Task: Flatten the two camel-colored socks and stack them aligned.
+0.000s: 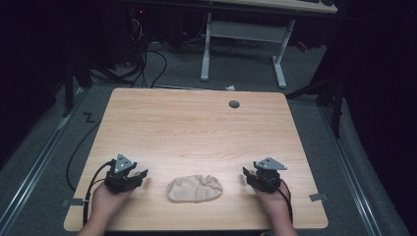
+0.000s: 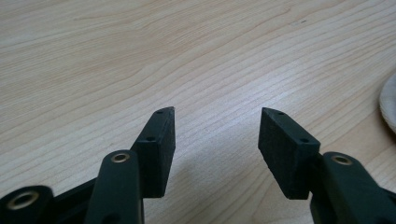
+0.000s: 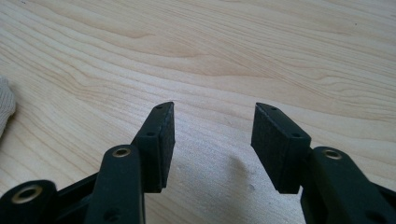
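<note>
Nearest to me, my two hands rest at the near edge of the table [image 1: 196, 123], one tool in each. My left gripper [image 1: 140, 175] sits low over the wood with its jaws spread apart and nothing between them; in the left gripper view I see bare wood grain through the gap. My right gripper [image 1: 248, 173] is the same: jaws apart, holding nothing, with plain tabletop between the pads.

Between the two, a little ahead of my hands, lies a beige sock [image 1: 194, 189], crumpled into a flat oval on the wood. It touches neither tool. A pale edge of it shows at the right side of the left gripper view [image 2: 388, 105] and at the left side of the right gripper view [image 3: 5, 106], so each gripper is angled slightly past it.

I judge the sock to be light and limp (it should sag and fold wherever I lift it), not fragile, and its knit should grip well against the pads. I would pinch an outer edge at each end, pressing down to catch the fabric.

Farther out the tabletop is bare apart from a small grey cap [image 1: 234, 104] near the far edge. Beyond that are the floor, some cables and the white legs of a desk [image 1: 243, 44].
</note>
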`<state>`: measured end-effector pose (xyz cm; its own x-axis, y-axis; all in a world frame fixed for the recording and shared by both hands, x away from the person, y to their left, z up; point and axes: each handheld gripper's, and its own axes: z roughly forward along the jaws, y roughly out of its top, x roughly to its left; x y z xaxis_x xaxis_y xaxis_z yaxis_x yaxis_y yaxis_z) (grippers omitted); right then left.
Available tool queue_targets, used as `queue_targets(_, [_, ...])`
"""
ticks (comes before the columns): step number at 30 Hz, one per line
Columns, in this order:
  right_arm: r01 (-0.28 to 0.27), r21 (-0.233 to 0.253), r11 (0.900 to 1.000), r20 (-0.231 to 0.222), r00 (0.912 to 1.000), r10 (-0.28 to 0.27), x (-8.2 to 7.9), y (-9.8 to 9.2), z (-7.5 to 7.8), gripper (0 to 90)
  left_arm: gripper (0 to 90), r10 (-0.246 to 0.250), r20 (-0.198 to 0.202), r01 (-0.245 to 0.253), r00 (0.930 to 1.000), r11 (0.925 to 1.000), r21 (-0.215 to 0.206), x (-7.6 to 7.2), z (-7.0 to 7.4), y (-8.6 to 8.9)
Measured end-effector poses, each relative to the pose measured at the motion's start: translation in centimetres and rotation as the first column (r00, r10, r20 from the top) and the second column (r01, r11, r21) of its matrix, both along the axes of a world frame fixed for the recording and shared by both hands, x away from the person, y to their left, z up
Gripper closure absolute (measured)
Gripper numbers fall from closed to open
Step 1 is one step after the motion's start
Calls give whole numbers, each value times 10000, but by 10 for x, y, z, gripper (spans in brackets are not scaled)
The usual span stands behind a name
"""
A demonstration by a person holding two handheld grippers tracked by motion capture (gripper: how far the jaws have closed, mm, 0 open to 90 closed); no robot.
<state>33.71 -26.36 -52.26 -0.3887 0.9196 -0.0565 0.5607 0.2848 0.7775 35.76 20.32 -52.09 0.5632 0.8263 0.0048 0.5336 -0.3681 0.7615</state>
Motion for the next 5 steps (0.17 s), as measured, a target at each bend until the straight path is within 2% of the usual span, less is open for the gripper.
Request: queue_targets(5, [20, -3, 10000, 50, 10000, -20, 2, 1, 1, 495, 465, 108, -45, -109, 9999, 9999, -17, -2, 0, 5])
